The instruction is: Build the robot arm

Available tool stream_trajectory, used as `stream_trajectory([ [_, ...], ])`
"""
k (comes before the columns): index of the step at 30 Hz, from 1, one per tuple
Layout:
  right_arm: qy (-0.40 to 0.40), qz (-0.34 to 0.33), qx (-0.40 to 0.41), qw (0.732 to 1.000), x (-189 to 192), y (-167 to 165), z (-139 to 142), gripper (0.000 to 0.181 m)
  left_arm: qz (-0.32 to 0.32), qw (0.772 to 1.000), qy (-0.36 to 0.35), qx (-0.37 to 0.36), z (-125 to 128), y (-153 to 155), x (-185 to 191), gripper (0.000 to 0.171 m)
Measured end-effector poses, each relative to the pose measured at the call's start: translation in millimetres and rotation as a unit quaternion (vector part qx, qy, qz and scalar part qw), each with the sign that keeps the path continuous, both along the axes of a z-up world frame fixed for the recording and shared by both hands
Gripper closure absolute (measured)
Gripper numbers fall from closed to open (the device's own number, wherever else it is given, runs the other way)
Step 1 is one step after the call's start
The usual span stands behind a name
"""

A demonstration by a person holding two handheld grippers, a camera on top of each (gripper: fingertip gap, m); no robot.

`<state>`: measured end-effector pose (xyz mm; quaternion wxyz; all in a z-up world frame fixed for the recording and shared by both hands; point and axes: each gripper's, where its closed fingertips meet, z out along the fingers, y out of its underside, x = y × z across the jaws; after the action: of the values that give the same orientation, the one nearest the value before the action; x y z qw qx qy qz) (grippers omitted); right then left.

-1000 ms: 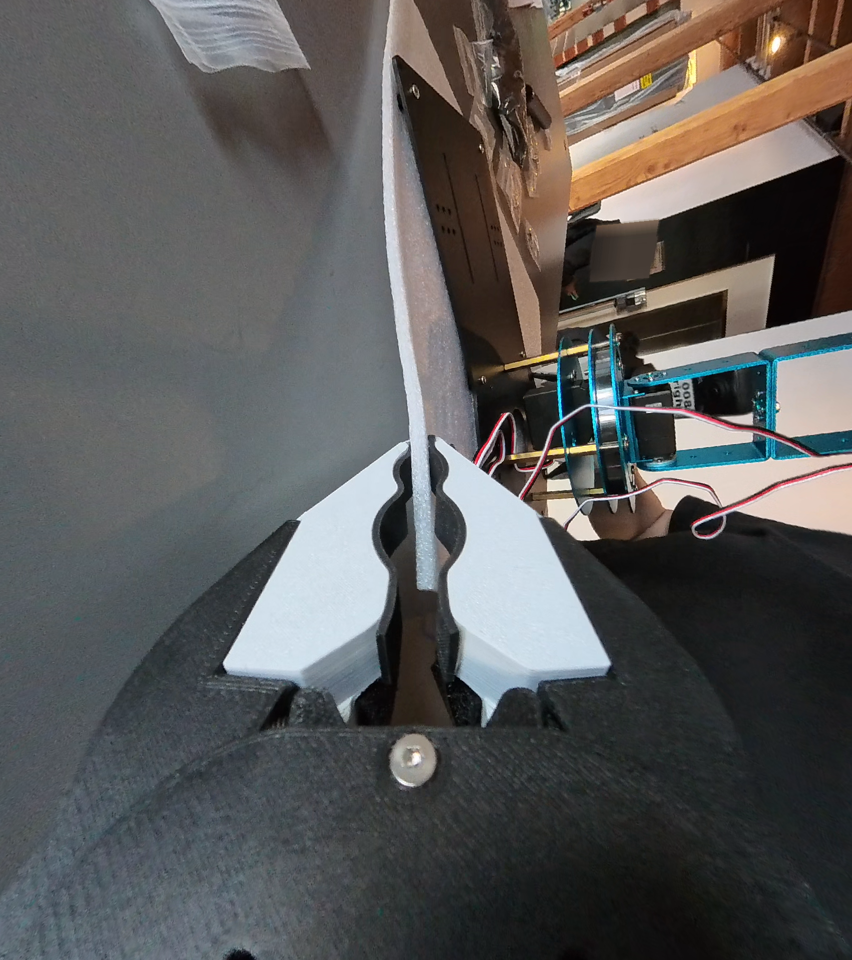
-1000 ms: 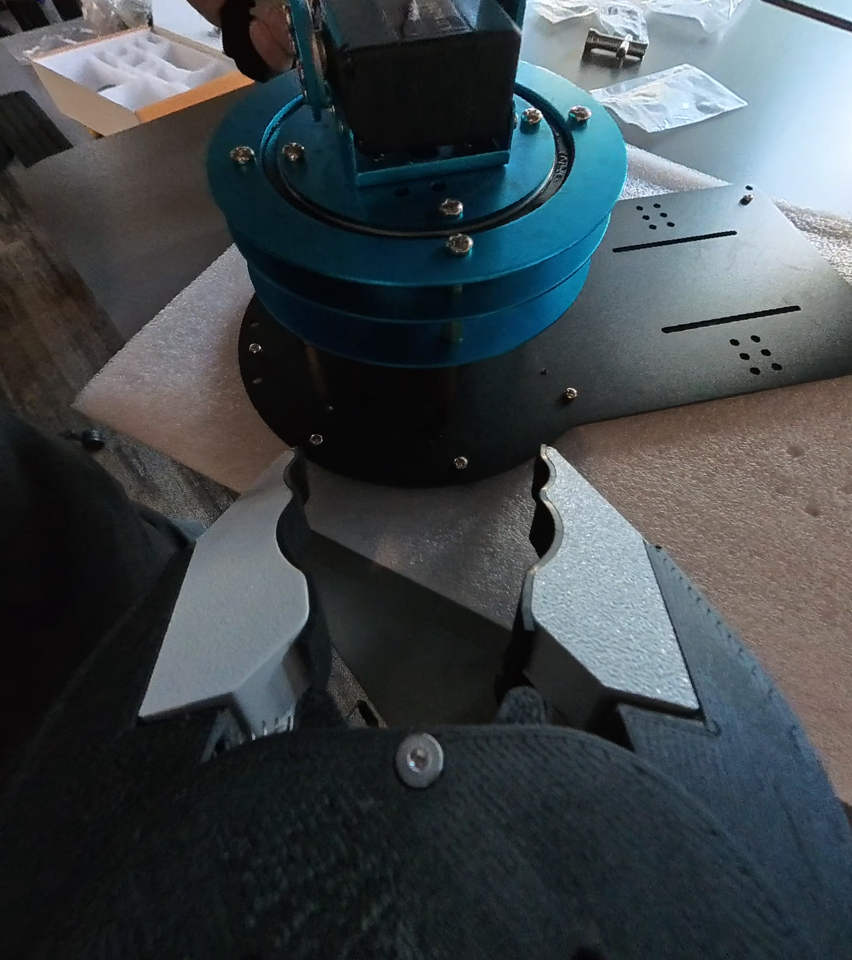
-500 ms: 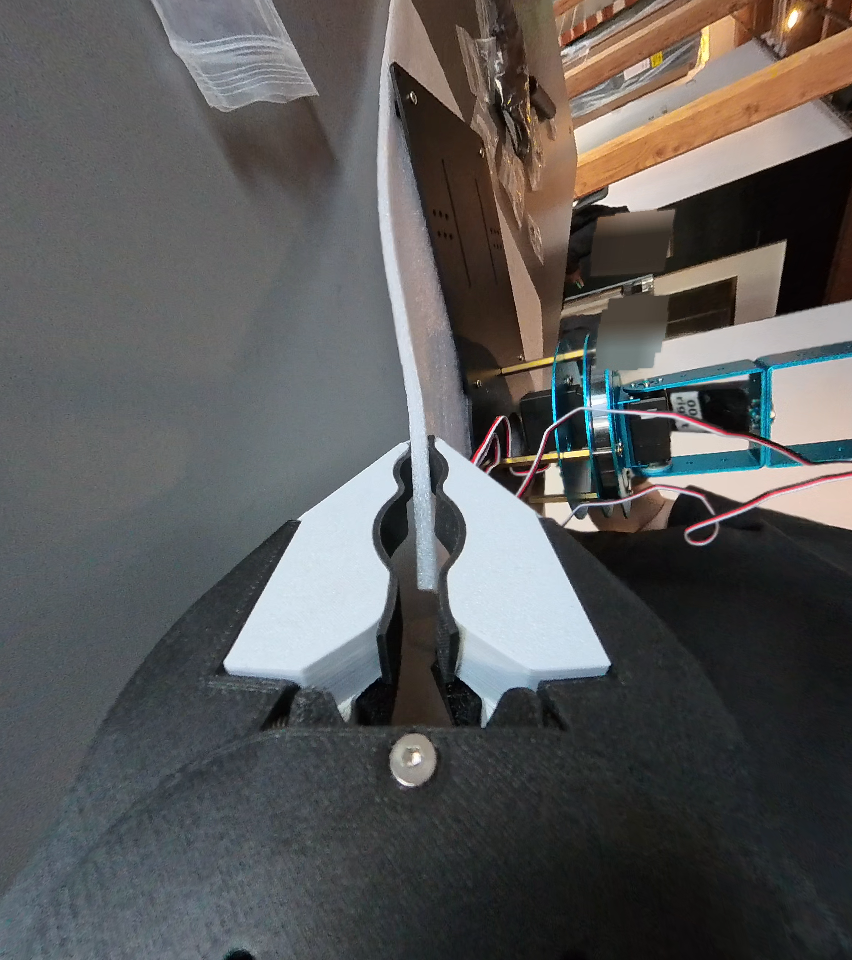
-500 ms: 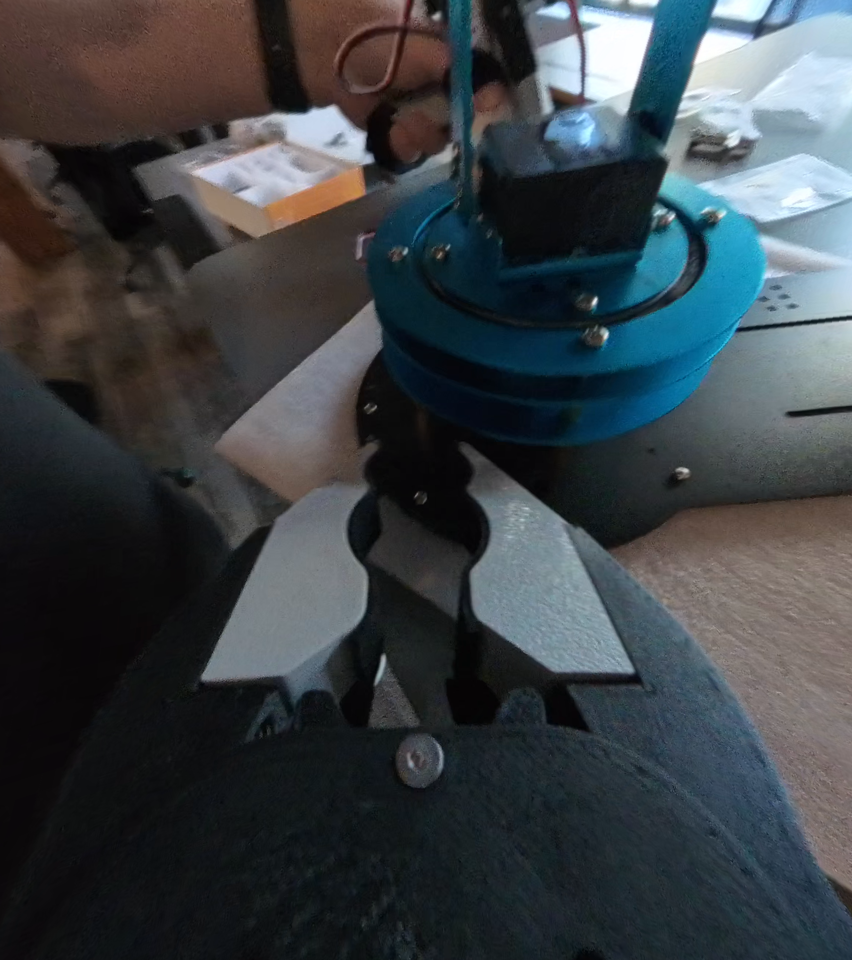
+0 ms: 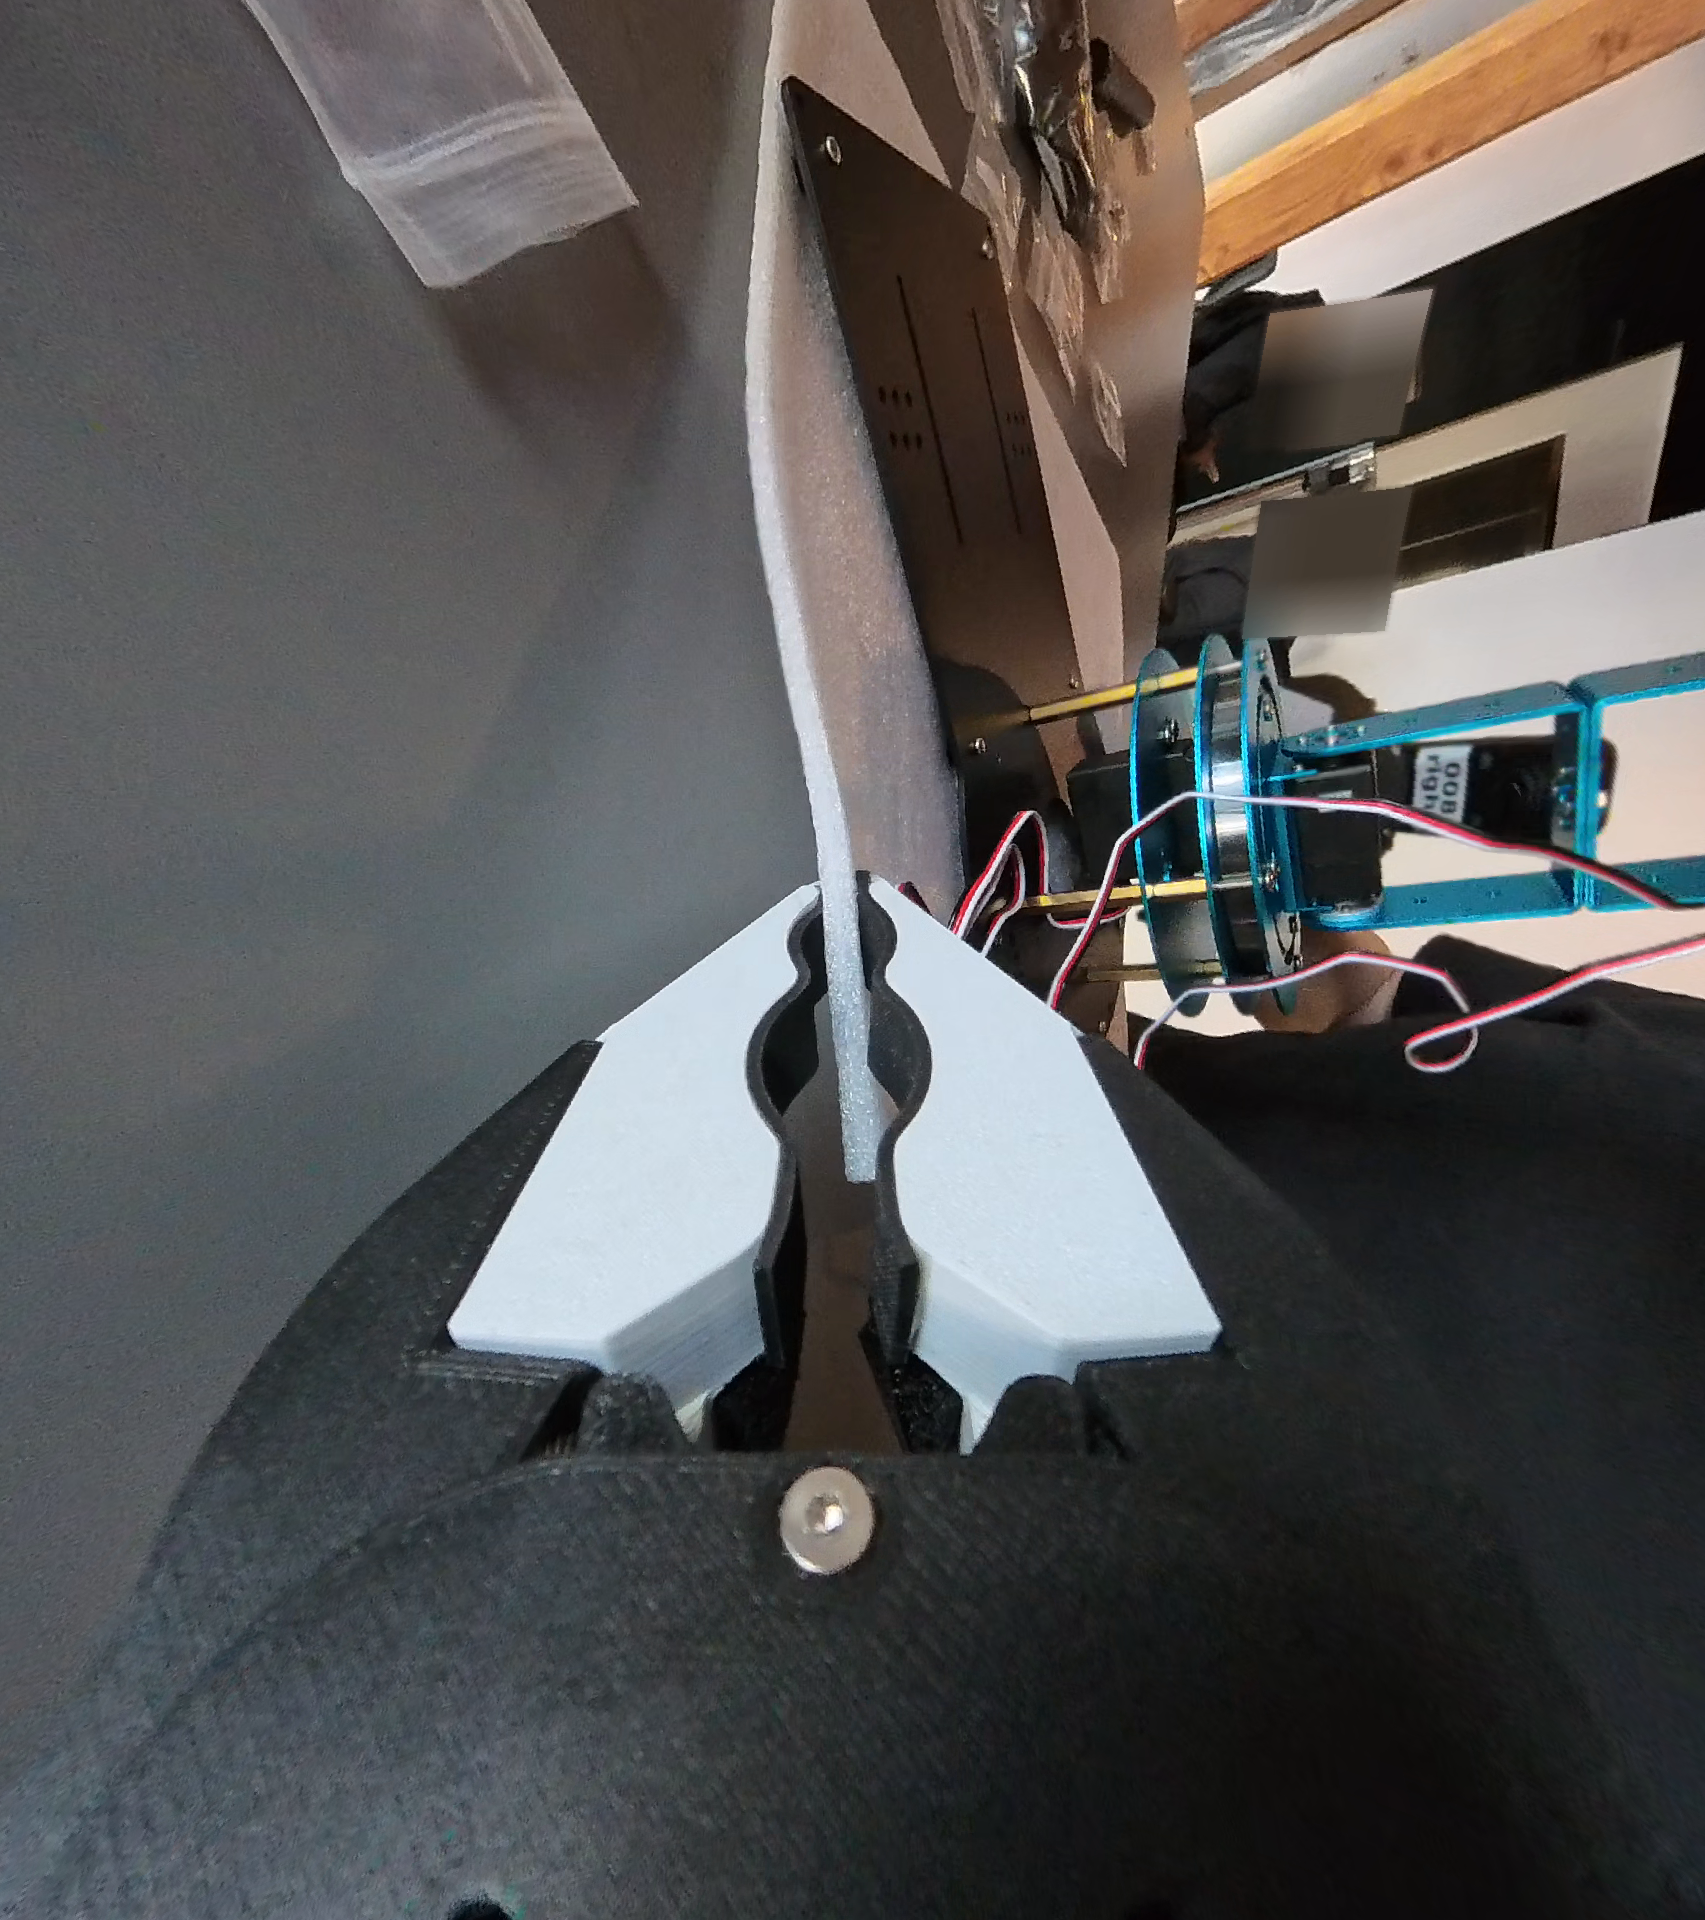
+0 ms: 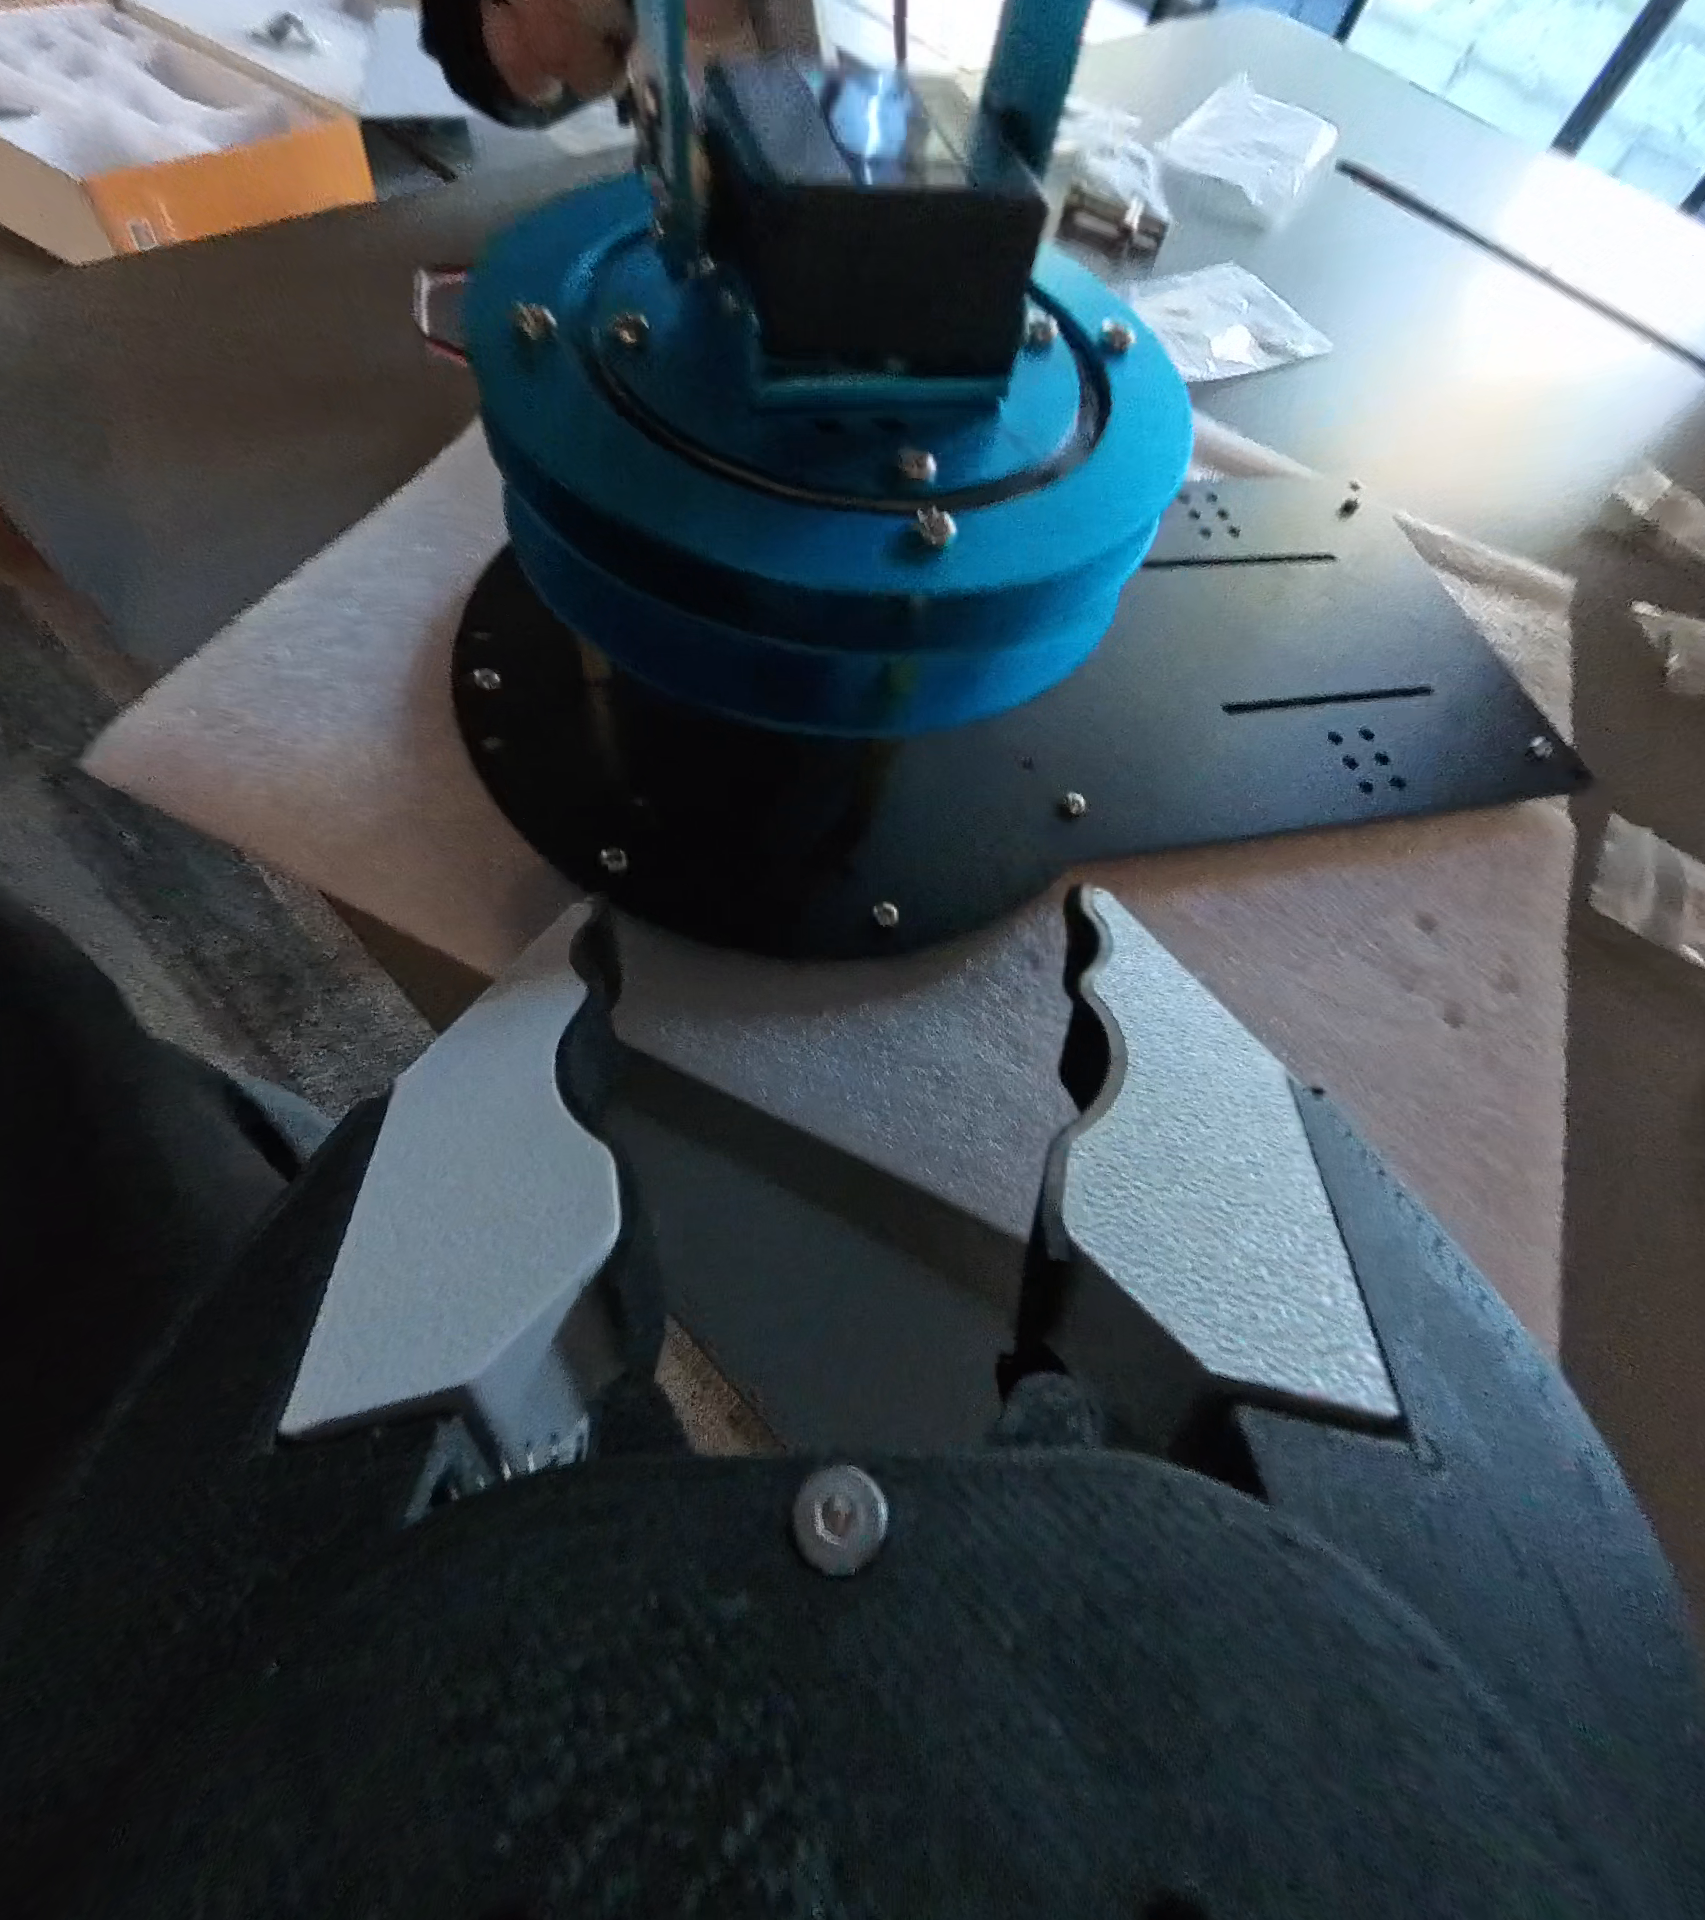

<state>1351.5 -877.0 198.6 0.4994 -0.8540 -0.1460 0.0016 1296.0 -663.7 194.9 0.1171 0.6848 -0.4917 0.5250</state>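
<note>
white foam sheet (image 5: 832,665) edge sits pinched in the left tool (image 5: 843,914); the right tool (image 6: 832,914) gapes beside the black metal baseplate (image 6: 1243,748).

Your left wrist view is rolled sideways, looking edge-on along the foam sheet (image 5: 832,644) toward the blue turntable (image 5: 1232,821), while your right wrist view looks down close on that turntable (image 6: 827,499); both share turntable and sheet.
</note>
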Motion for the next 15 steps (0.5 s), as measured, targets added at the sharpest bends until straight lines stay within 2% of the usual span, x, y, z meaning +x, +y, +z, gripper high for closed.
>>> stream_trajectory([
  [3,0.016,-0.003,-0.031,0.999,2,3,-13,0.092,-0.003,1.0,0.002,-0.006,-1,4,2,0.171],
  [6,0.052,0.009,-0.045,0.998,-7,8,-15,0.107,-0.006,1.0,0.004,-0.011,-2,9,4,0.171],
  [15,0.036,-0.029,-0.047,0.998,-17,24,-16,0.108,-0.016,1.0,0.012,-0.009,-5,27,11,0.171],
])
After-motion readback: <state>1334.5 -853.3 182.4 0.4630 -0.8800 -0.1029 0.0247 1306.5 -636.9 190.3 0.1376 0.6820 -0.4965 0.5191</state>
